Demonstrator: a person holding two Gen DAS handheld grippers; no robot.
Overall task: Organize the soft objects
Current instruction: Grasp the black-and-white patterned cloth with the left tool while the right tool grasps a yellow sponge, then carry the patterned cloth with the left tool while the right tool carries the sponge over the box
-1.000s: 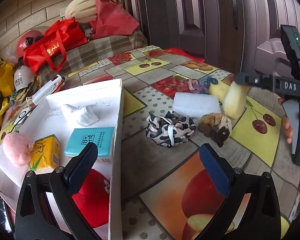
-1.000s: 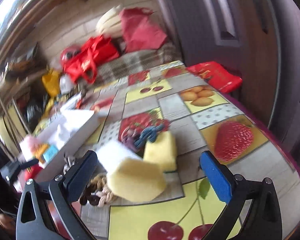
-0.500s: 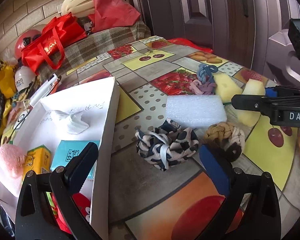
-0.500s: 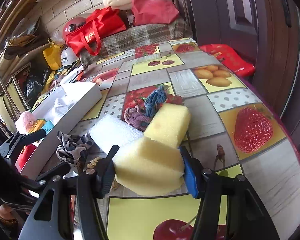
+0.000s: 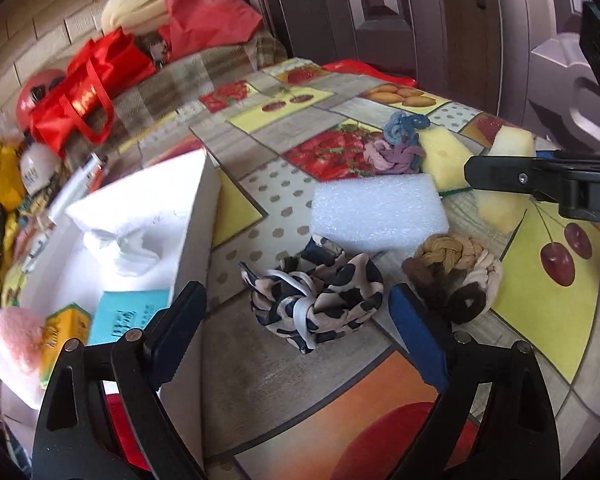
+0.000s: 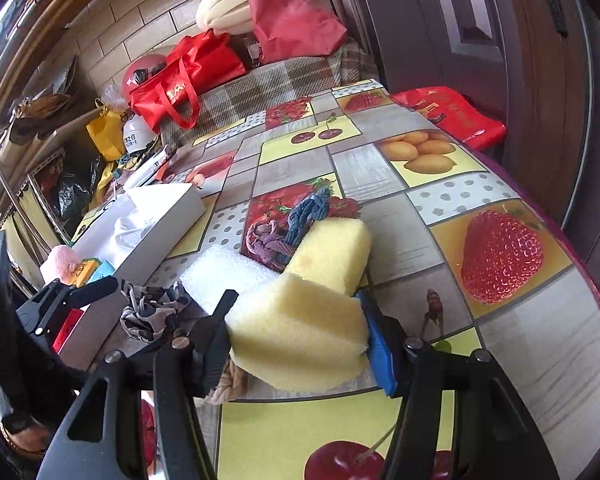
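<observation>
A black-and-white patterned scrunchie (image 5: pixel 316 300) lies on the fruit-print tablecloth, between the fingers of my left gripper (image 5: pixel 296 312). Its jaws are closing, and the pads stand clear of the fabric. To the right of it sits a brown braided scrunchie (image 5: pixel 456 268), and behind it a white foam block (image 5: pixel 376 212). My right gripper (image 6: pixel 296 320) is shut on a yellow sponge (image 6: pixel 300 340), squeezing its sides just above the table. A second yellow sponge (image 6: pixel 332 252) rests behind the held one, against a blue and purple braided rope (image 6: pixel 292 224).
An open white box (image 5: pixel 192 216) at the left holds a pink plush (image 5: pixel 12 332), a yellow carton, a teal packet (image 5: pixel 128 312) and crumpled white tissue. Red bags (image 6: pixel 188 76) and clutter fill the far end. A dark door stands beyond the table's right edge.
My right gripper went from wide open around the yellow sponge to shut on it. My left gripper moved forward over the table until the patterned scrunchie lay between its fingers.
</observation>
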